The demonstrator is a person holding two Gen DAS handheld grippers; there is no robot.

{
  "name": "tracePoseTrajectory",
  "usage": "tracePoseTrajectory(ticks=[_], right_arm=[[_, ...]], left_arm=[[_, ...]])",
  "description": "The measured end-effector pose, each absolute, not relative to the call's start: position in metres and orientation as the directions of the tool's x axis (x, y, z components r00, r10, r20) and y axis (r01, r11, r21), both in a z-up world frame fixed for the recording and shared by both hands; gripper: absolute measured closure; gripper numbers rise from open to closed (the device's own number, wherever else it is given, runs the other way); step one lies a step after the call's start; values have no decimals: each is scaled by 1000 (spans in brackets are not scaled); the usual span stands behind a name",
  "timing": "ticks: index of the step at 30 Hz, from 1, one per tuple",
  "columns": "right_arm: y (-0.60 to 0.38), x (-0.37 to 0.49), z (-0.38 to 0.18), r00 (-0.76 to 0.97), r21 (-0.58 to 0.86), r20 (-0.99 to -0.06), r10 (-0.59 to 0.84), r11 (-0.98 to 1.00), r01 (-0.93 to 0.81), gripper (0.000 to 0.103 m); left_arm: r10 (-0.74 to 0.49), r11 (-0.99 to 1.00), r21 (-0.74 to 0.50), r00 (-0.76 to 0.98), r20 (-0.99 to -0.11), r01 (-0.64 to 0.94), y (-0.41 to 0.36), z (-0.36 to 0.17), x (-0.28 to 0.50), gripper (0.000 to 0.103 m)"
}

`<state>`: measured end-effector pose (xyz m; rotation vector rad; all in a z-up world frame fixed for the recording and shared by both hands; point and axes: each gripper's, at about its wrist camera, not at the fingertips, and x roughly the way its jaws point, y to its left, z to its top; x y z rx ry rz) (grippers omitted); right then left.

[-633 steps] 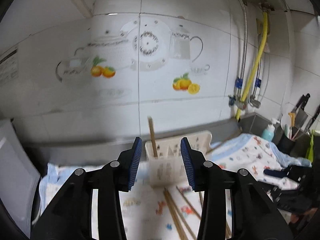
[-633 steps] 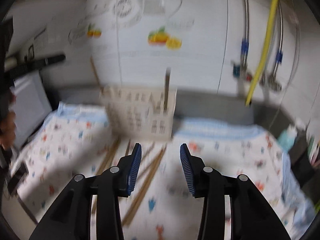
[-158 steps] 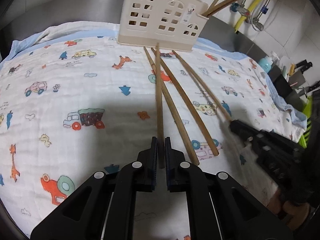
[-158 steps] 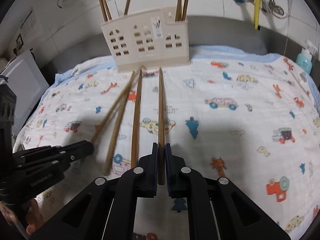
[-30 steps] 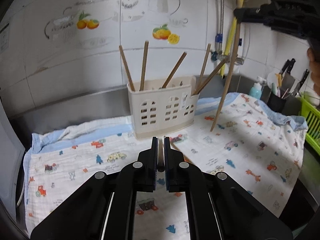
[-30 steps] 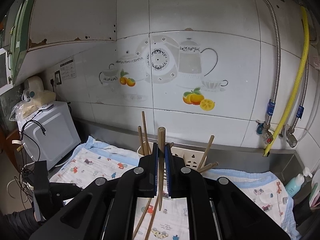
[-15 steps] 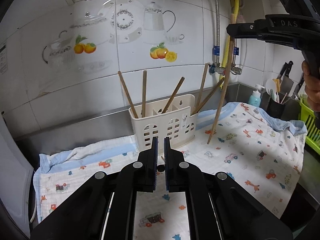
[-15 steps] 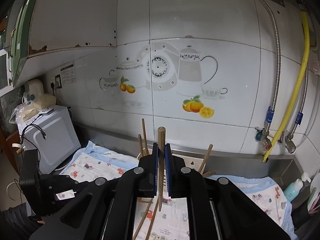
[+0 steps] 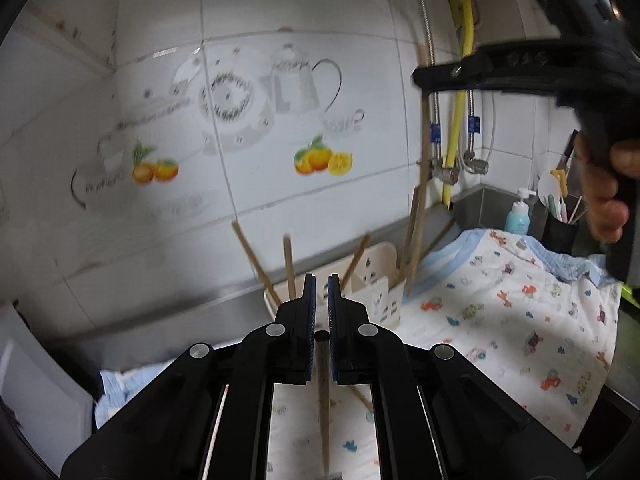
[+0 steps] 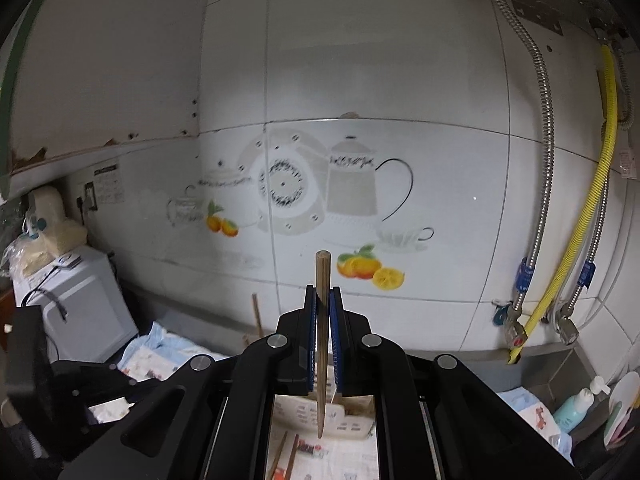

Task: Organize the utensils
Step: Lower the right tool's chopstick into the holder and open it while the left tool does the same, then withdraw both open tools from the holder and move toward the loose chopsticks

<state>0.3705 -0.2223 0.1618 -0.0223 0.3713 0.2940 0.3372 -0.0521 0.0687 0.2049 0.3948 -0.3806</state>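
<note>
standing at the far side of the table [image 9: 624, 344], against the tiled wall, a cream utensil holder [image 9: 376, 292] with arched cut-outs has wooden chopsticks leaning out of it; five can be counted from the left wrist view, two to the left of the left tongs [image 9: 321, 286] and three to the right, though blur makes the count on the right unsure. a printed cloth [image 9: 520, 312] with small cars and animals covers the table under the holder. the left tongs are closed on one dark chopstick [image 9: 323, 384], which hangs down from between the pads toward the cloth, just nearer than the holder. the right tongs [image 10: 322, 296] are closed on a second, lighter chopstick [image 10: 322, 320] held upright, its blunt end sticking up above the pads and its thin tip pointing down at the holder below. seen from the left wrist, that same stick hangs from the right tongs at the upper right, its tip by the right end of the holder. two more chopsticks [image 10: 286, 458] lie on the cloth in front of the holder. far right, a dark cup [image 9: 560, 232] holds several small utensils beside a blue soap bottle [image 9: 517, 216].
</note>
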Motion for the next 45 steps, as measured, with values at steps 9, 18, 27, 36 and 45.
tracePoseTrajectory(ticks=[9,18,27,36,45], right_arm=[[-231,402,157,905,61,-339,258,966,-253,97],[-242,433,144,899,58,-367,239,970,-234,97],[-246,447,132,889,67,-379,257,966,-251,97],[-249,451,125,885,67,-386,259,965,-253,97],[-246,437,119,873,78,-391,290,956,-283,96]], left_arm=[[-332,908,145,885,-326,394,-68,121,349,98],[-333,904,198,914,-232,379,-96,175,379,98],[-303,910,220,925,-228,352,-107,190,408,100],[-270,918,236,939,-215,318,-110,193,425,101],[-292,918,196,923,-250,344,-100,179,419,99]])
